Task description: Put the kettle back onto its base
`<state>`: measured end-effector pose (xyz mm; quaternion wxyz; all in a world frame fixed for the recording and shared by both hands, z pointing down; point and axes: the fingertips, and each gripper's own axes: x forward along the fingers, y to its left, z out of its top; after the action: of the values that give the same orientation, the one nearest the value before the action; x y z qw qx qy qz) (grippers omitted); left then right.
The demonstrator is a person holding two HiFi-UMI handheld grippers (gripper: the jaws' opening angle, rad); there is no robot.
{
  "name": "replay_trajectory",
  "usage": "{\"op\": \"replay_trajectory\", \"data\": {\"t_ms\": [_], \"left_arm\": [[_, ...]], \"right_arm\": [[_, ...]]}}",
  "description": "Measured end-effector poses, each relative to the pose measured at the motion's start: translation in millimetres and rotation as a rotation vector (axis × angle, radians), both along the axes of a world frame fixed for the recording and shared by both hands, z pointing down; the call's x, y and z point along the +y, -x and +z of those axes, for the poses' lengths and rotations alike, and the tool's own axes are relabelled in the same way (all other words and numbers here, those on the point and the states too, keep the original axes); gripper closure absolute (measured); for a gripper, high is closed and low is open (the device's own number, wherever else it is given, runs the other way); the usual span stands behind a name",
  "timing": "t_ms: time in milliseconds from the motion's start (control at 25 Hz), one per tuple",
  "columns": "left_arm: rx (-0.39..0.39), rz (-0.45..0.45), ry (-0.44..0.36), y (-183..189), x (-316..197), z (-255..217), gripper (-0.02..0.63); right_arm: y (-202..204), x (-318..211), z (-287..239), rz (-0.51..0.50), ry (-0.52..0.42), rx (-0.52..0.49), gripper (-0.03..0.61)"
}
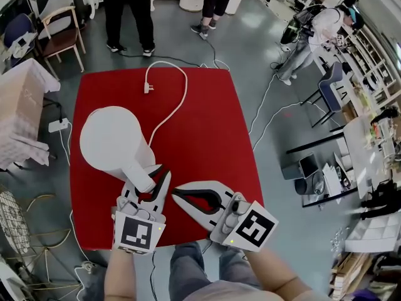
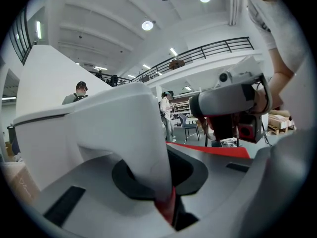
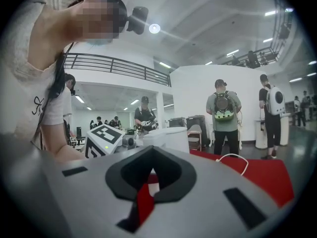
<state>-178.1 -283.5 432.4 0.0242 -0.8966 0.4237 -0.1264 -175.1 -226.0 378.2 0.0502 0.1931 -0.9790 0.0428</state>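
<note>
A white kettle (image 1: 113,140) stands at the left of the red table (image 1: 213,124), seen from above. Its handle (image 1: 141,179) points toward me. My left gripper (image 1: 148,179) is shut on that handle, which fills the space between the jaws in the left gripper view as a white handle (image 2: 124,128). The base is hidden under the kettle; only its white cord (image 1: 178,99) and plug (image 1: 149,88) show behind it. My right gripper (image 1: 177,193) hovers shut and holding nothing just right of the handle. From the right gripper view the kettle (image 3: 166,138) is straight ahead.
The cord (image 3: 233,158) loops across the far half of the red cloth. Chairs (image 1: 59,24) stand beyond the table's far left corner, and people (image 1: 128,11) stand behind it. A power strip (image 1: 58,125) and cables lie on the floor to the left.
</note>
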Motion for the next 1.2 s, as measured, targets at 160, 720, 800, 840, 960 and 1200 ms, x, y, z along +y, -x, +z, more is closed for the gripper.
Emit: {"op": "replay_trajectory", "data": {"t_ms": [160,720,800,840,960,1200], "left_arm": [[0.016,0.011,0.019,-5.0,5.0,3.9,0.568],[0.018,0.081,-0.005,-17.4,8.6,17.3,0.568],[0.051,0.096,-0.017,-17.4,10.0,12.1,0.568],[0.070,0.102,-0.020,-16.7,11.0,8.4,0.568],[0.108,0.105,-0.007,-10.5,13.9,-1.3,0.557],[0.156,0.082,0.015,3.3,24.2,-2.7,0.512]], "right_arm": [[-0.5,0.5,0.4,-0.002,0.002,-0.005,0.571],[-2.2,-0.5,1.2,-0.007,0.006,-0.020,0.571],[-4.6,-0.9,-0.6,-0.007,0.008,-0.024,0.571],[-6.4,-1.0,-1.5,-0.007,0.010,-0.025,0.571],[-9.1,-0.6,-3.7,-0.008,0.010,-0.030,0.571],[-10.1,7.9,-4.4,-0.032,0.005,-0.034,0.571]]}}
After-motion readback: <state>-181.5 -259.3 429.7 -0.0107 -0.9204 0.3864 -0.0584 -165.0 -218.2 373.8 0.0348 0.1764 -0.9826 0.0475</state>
